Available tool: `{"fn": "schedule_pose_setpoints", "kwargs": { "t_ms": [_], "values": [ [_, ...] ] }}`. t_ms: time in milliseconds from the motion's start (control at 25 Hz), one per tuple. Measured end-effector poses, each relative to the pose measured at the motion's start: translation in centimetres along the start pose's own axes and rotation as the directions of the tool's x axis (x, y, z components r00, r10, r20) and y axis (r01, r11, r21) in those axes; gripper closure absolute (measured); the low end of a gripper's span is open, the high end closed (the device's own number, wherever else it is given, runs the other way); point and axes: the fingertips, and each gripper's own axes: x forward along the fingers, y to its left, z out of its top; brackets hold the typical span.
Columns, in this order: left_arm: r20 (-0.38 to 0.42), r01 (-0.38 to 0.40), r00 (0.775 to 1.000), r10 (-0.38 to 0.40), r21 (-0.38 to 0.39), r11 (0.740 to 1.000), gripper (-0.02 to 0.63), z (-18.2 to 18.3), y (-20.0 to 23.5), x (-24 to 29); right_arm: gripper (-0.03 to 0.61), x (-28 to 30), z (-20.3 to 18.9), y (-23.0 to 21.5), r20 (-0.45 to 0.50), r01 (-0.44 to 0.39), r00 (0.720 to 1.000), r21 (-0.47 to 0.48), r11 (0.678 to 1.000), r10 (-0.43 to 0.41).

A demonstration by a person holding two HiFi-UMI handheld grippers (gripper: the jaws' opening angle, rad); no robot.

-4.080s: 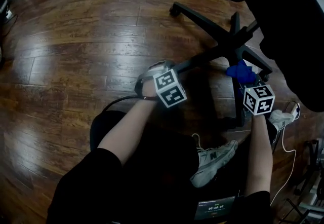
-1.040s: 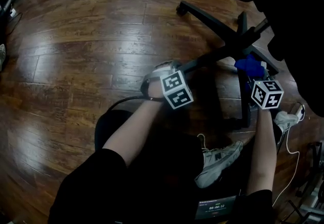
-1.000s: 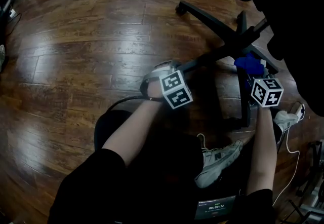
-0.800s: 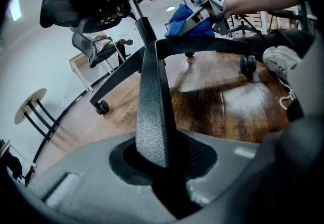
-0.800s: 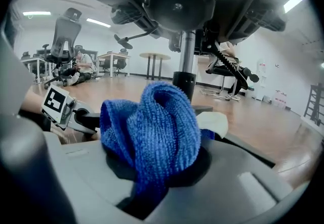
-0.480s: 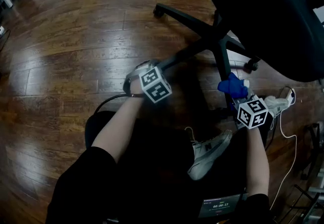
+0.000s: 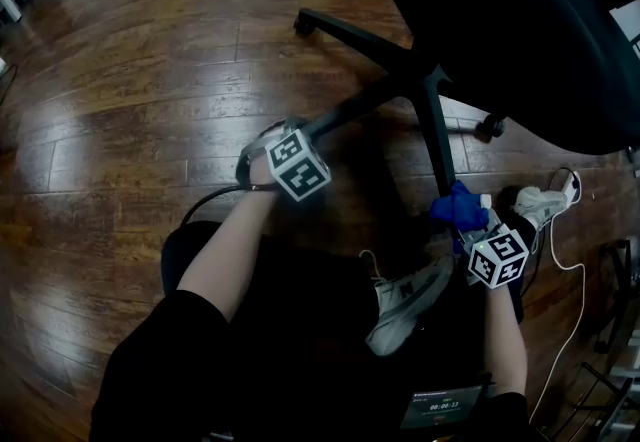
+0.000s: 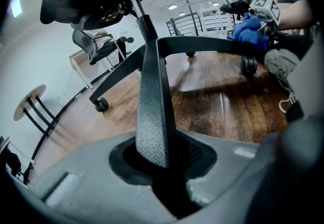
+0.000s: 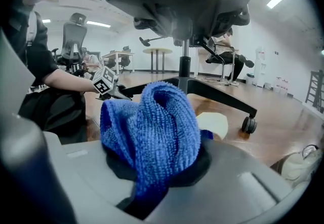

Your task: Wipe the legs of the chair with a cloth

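One chair leg (image 8: 152, 101) is clamped in the left claw (image 8: 154, 159). One blue cloth (image 9: 152, 121) is clamped in the right claw (image 9: 152, 177), at a second chair leg (image 7: 432, 140)'s outer end.

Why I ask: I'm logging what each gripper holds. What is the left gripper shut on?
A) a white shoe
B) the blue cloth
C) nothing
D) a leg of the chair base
D: in the left gripper view, the left gripper has its jaws closed on the black chair leg, while the blue cloth is bunched in the right gripper.
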Motion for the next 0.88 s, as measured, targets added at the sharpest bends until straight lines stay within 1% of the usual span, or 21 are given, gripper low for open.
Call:
{"fn": "schedule_pose_setpoints", "kwargs": {
  "t_ms": [120, 240, 320, 400, 520, 600, 680, 760, 880],
  "values": [
    [0.000, 0.009, 1.000, -0.009, 0.001, 1.000, 0.509, 0.1, 0.0, 0.0, 0.495, 2.6, 2.9, -1.0, 0.016, 0.029, 0.999, -0.046, 0.999, -0.028],
    [0.005, 0.017, 1.000, -0.017, 0.003, 1.000, 0.509, 0.2, -0.1, 0.0, 0.495, 6.4, 7.1, -2.5, 0.028, 0.070, 0.997, -0.124, 0.990, -0.067],
    [0.008, 0.019, 1.000, -0.019, 0.008, 1.000, 0.509, 0.3, -0.1, 0.0, 0.494, 9.0, 10.0, -3.6, 0.036, 0.095, 0.995, -0.157, 0.983, -0.090],
    [0.010, 0.019, 1.000, -0.019, 0.016, 1.000, 0.509, 0.4, 0.0, 0.0, 0.494, 11.3, 12.7, -4.8, 0.046, 0.116, 0.993, -0.166, 0.979, -0.110],
    [0.013, 0.019, 1.000, -0.020, 0.022, 1.000, 0.509, 0.4, 0.0, -0.1, 0.491, 13.4, 15.5, -6.0, 0.064, 0.123, 0.991, -0.138, 0.983, -0.115],
    [0.014, 0.018, 1.000, -0.019, 0.022, 1.000, 0.509, 0.4, 0.0, -0.2, 0.491, 13.7, 16.1, -6.2, 0.077, 0.118, 0.991, -0.116, 0.986, -0.109],
    [0.016, 0.018, 1.000, -0.019, 0.025, 1.000, 0.509, 0.2, 0.0, -0.2, 0.491, 13.3, 15.7, -6.0, 0.085, 0.127, 0.989, -0.114, 0.985, -0.117],
    [0.019, 0.016, 1.000, -0.017, 0.030, 0.999, 0.509, 0.2, 0.0, -0.2, 0.492, 12.5, 14.6, -5.5, 0.074, 0.138, 0.989, -0.119, 0.983, -0.130],
    [0.022, 0.012, 1.000, -0.012, 0.029, 1.000, 0.509, 0.1, 0.0, -0.1, 0.492, 10.2, 11.8, -4.5, 0.053, 0.123, 0.992, -0.105, 0.987, -0.118]
  ]
}}
